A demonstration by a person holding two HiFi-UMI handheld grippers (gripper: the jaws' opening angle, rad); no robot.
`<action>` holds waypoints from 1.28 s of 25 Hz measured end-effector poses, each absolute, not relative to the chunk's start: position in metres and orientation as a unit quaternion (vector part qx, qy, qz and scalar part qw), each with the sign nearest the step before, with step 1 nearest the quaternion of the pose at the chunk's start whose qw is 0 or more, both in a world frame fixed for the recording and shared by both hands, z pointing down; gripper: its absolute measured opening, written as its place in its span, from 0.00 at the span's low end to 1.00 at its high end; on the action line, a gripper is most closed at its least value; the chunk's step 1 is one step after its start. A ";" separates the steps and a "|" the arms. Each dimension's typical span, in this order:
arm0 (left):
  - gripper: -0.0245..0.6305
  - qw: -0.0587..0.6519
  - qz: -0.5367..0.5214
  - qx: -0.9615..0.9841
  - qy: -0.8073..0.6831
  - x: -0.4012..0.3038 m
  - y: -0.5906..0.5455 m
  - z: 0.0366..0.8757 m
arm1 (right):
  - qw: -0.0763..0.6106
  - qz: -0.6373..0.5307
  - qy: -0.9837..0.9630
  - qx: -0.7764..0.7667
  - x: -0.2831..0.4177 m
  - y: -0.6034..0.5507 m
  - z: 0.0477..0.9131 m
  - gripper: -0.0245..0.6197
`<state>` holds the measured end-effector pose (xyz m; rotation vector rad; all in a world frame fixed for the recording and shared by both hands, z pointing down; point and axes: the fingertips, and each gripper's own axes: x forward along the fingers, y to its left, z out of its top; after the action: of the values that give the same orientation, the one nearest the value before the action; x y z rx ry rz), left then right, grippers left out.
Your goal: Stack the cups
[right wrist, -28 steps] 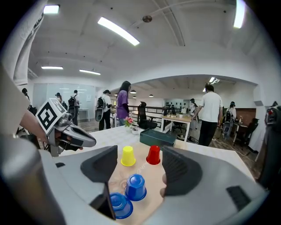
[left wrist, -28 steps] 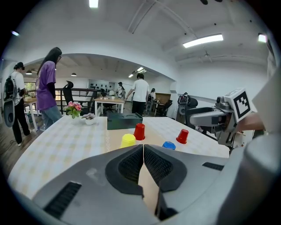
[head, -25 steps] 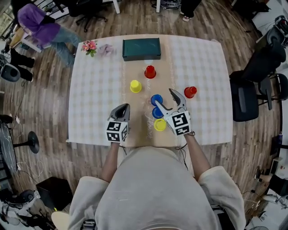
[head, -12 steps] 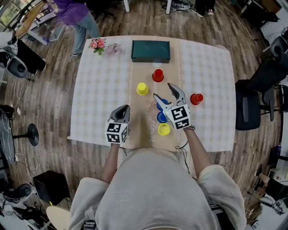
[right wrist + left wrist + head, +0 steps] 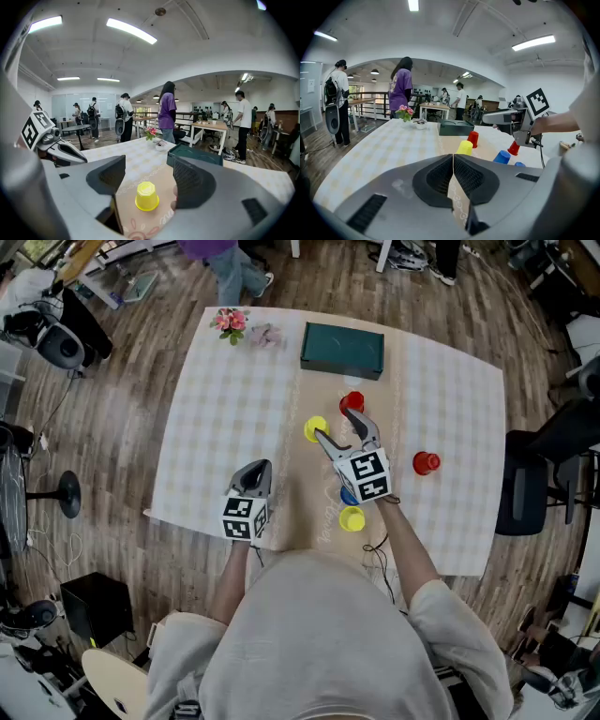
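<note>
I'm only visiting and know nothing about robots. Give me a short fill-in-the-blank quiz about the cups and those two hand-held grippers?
1. The right gripper has its jaws wide ____, gripping nothing.
2. In the right gripper view, the cup standing ahead between its jaws, the yellow cup, is upside down and ____ in colour.
3. The left gripper has its jaws ____, with nothing between them.
4. The red cups in the head view number ____.

Missing words: open; yellow; shut; two.
</note>
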<state>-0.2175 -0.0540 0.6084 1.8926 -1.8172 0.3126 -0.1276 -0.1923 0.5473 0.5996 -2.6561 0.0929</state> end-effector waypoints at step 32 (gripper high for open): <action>0.06 0.278 0.112 0.664 -0.685 -0.243 -0.041 0.629 | 0.320 0.100 -0.918 0.212 -0.166 -0.196 0.654 0.48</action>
<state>-0.2433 -0.0413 0.6293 1.7835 -1.8379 0.3019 -0.1655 -0.1964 0.6544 0.5579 -2.4131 0.2641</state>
